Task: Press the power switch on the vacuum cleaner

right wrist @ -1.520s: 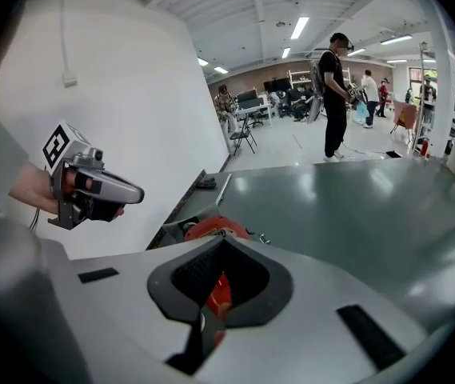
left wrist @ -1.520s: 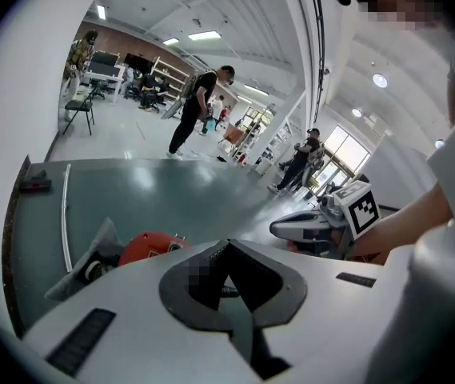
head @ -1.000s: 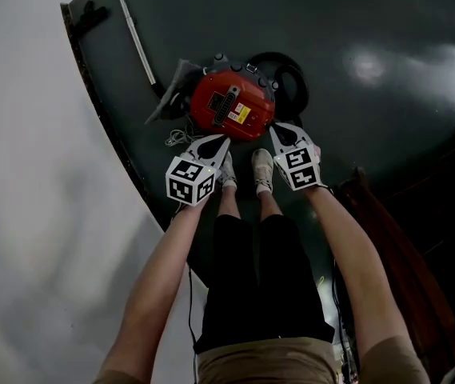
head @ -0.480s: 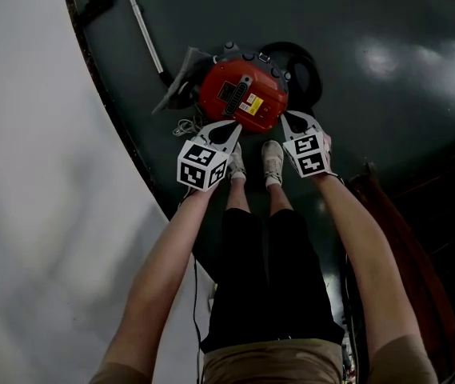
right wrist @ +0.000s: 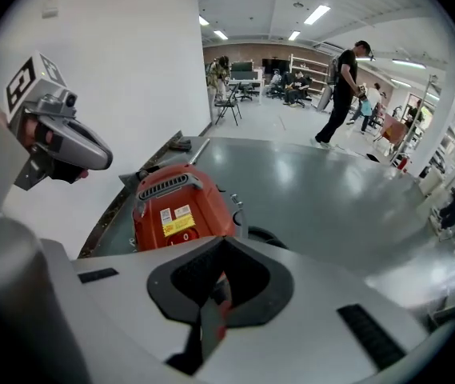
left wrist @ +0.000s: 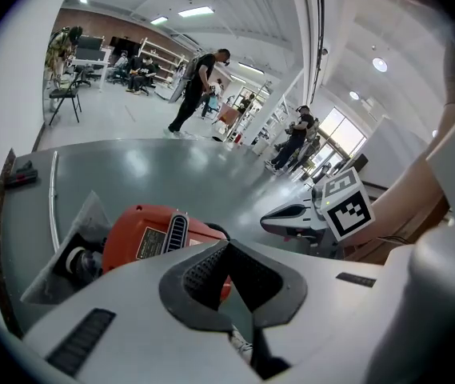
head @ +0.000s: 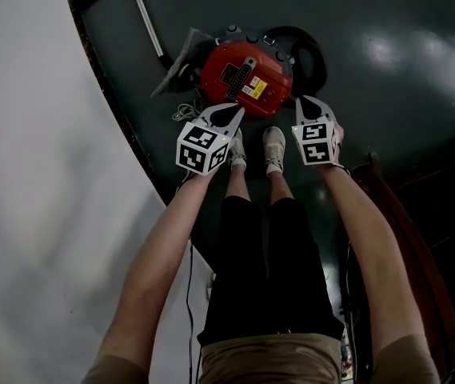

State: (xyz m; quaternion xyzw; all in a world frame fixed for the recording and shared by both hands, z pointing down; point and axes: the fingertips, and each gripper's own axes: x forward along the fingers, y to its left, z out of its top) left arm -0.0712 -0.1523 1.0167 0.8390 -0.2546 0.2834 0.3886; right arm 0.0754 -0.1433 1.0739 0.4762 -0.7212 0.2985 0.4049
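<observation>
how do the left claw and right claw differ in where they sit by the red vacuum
Left claw points at the near-left edge of the vacuum, its cube tilted; right claw sits off the near-right side, by the black hose, cube squarer. Both are shut and empty.

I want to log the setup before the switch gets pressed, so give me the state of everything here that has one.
Vacuum cleaner: sitting on the dark floor; running or not cannot be told.
Hose: coiled on the vacuum cleaner's far side.
Wand: lying flat on the floor.
Left gripper: shut, empty, tip close to the vacuum cleaner.
Right gripper: shut, empty.
</observation>
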